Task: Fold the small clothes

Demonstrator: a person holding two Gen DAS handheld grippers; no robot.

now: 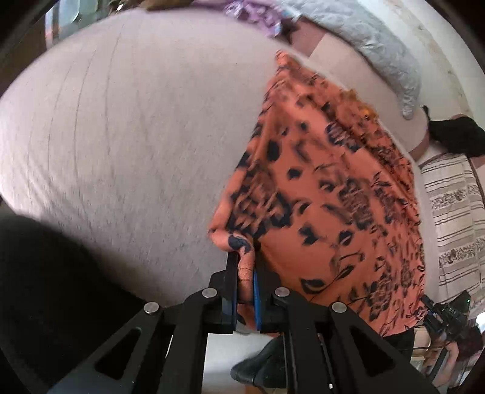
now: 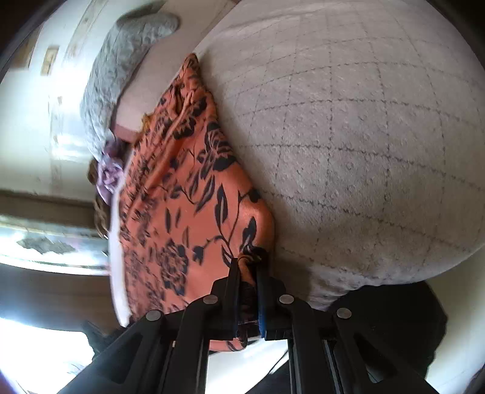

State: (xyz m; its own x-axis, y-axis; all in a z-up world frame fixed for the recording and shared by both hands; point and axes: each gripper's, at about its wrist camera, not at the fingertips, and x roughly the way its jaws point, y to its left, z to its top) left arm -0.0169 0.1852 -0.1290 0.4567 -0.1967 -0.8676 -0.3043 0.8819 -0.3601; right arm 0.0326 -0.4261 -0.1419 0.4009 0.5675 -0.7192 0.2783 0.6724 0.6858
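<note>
An orange garment with a dark floral print [image 1: 327, 194] hangs stretched above a pale bed cover [image 1: 121, 136]. My left gripper [image 1: 246, 266] is shut on its near left corner, with a fold of orange cloth pinched between the black and blue pads. In the right wrist view the same garment [image 2: 188, 194] runs away to the upper left, and my right gripper [image 2: 247, 266] is shut on its near right corner. The cloth is taut between the two grips, and its far end trails toward the head of the bed.
The quilted pale bed cover [image 2: 348, 136] fills most of both views. A grey textured pillow [image 1: 372, 39] [image 2: 121, 66] lies at the head of the bed beside a purple cloth [image 1: 257, 15]. A striped fabric [image 1: 451, 218] and a dark item [image 1: 454, 133] lie at the right.
</note>
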